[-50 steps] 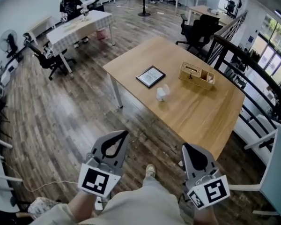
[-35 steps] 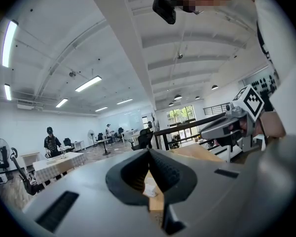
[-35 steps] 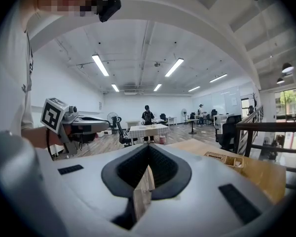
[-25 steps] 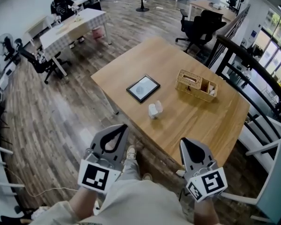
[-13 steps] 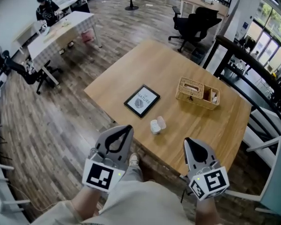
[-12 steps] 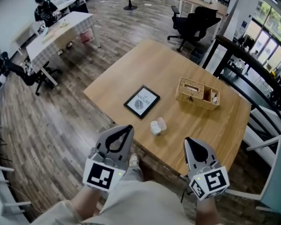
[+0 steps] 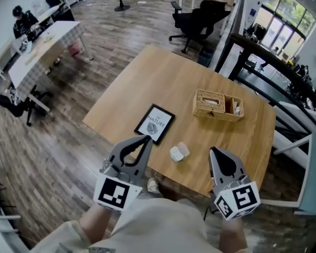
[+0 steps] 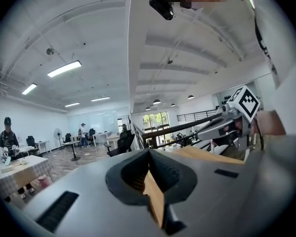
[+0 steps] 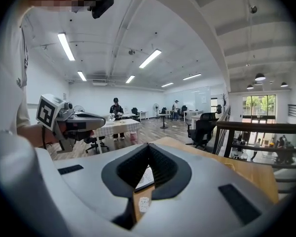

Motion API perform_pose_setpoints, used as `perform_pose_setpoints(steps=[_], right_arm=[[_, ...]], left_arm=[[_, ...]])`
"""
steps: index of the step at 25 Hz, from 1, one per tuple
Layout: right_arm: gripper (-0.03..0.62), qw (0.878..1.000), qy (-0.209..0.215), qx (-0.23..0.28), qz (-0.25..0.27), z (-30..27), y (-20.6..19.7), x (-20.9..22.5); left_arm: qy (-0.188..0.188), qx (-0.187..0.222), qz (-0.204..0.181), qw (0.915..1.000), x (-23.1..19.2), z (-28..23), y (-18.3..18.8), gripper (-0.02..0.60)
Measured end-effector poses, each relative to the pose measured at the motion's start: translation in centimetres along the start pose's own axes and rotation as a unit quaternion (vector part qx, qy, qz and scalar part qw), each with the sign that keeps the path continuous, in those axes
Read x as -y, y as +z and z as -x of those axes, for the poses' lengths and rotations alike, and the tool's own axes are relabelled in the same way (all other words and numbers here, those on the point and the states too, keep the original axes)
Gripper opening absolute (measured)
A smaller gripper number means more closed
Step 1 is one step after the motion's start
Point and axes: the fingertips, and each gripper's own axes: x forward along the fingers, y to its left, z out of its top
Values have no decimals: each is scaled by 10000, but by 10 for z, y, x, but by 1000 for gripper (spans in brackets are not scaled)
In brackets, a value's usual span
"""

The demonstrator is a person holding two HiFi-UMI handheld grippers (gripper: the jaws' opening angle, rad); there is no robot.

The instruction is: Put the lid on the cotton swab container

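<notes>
Left tongs (image 7: 146,138): clenched, empty, off the table (image 7: 163,83).
Right tongs (image 7: 215,151): clenched, empty.
Cotton swab container (image 7: 175,154): on table near front edge, uncapped.
Lid (image 7: 183,148): just beside container.

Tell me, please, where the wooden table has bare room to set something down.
The table is bare across its far half, beyond the framed picture and wicker basket, and on the right in front of the basket. It is crowded at the near edge, where the cotton swab container and lid lie beside the picture.
</notes>
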Motion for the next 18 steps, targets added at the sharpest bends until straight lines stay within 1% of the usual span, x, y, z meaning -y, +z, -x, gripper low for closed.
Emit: perform_pose_setpoints(steps=[5, 9, 14, 18], right_arm=[[26, 9994, -317, 85, -113, -12, 5, 9], [26, 9990, -409, 51, -174, -12, 2, 15], [26, 9991, -366, -44, -203, -14, -3, 31], [26, 9992, -247, -163, -267, -21, -12, 41]], left_arm=[[-249, 58, -74, 9996, -14, -14, 0, 21], [-311, 45, -53, 9995, -16, -22, 0, 21], [-310, 4, 24, 9995, -10, -35, 2, 21], [-271, -136, 94, 9995, -5, -45, -7, 21]])
